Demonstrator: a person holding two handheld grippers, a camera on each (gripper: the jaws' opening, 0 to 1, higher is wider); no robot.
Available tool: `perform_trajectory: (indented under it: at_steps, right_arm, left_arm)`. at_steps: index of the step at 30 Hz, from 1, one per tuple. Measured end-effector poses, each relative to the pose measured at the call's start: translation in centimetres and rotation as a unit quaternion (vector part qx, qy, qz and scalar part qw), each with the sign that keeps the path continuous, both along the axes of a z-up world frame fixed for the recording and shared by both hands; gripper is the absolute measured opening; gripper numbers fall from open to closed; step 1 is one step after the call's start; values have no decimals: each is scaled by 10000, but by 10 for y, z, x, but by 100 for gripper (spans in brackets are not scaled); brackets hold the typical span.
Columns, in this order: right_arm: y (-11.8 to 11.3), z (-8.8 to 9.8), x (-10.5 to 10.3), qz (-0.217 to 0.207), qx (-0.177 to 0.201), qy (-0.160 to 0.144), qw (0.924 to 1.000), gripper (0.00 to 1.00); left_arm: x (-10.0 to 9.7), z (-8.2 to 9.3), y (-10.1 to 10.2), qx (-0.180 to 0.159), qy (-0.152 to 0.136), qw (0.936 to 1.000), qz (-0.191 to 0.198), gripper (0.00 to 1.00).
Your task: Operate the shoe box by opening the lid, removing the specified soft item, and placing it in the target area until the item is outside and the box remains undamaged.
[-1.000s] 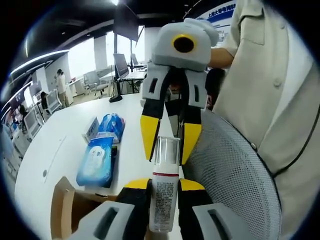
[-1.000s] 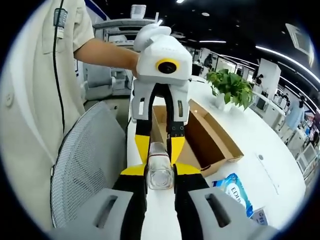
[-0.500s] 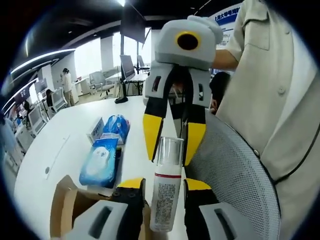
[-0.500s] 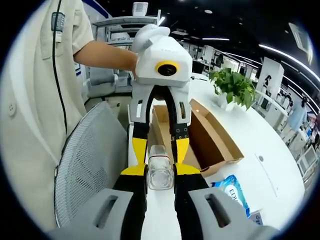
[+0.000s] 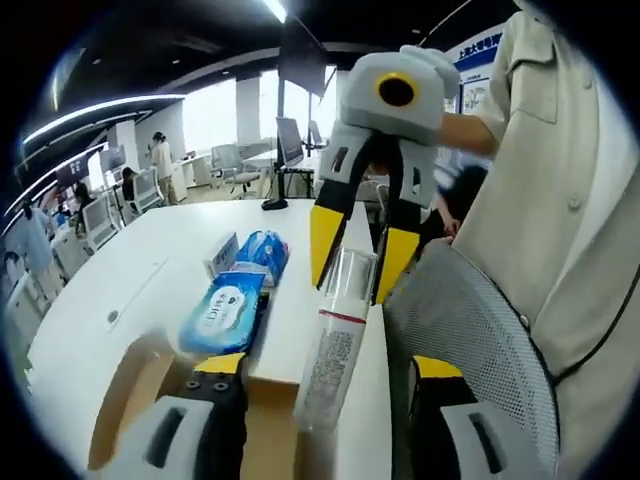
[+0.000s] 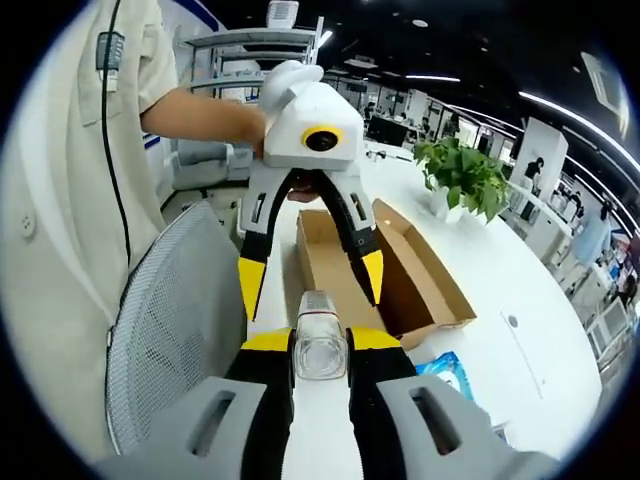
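My right gripper point(image 6: 320, 345) had its fingers point(image 6: 268, 342) clamped on the clear capped end of the bottle point(image 6: 320, 345), which pointed straight away from the camera. In the left gripper view that same gripper point(image 5: 358, 262) hung at 12 o'clock, its yellow fingers pinching the cap of the bottle point(image 5: 335, 350). My left gripper point(image 5: 328, 375) had its fingers point(image 5: 222, 364) spread wide on either side of the bottle's body, not touching it; the right gripper view showed that gripper point(image 6: 308, 275) splayed open just beyond the bottle. I judged this a handover: the right held the item by its end so the left could let go and clear off.

The bottle was outside the box point(image 6: 385, 265), held in the air above the edge of the white surface point(image 5: 140, 290). The cardboard box lay open on that surface, beyond the bottle at 1 o'clock in the right gripper view, its flaps unbent as far as I could tell. A blue packet of wipes point(image 5: 225, 312) lay flat at 10 o'clock in the left gripper view, and a mesh chair back point(image 5: 470, 340) stood close at 3 o'clock.

Placement in the target area was not yet done. A grip on a smooth cap alone risked the bottle swinging or slipping.
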State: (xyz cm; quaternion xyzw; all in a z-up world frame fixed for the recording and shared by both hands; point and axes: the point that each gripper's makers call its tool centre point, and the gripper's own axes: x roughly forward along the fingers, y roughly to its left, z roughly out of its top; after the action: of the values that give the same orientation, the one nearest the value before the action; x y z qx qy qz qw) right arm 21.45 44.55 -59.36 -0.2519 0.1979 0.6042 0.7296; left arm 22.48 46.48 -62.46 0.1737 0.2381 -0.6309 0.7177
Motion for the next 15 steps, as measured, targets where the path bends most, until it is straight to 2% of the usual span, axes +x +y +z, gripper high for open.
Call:
perform_trajectory:
  at_steps: [7,15]
  right_arm:
    - [-11,12,16,-46,-129,-25,9999,17]
    - [-24,25,40,-93,-356,-125,9992,17]
  left_arm:
    - [12,5,17,-175,-79,9982,572,84]
    - [18,16,37,-364,-190,9932,1094,94]
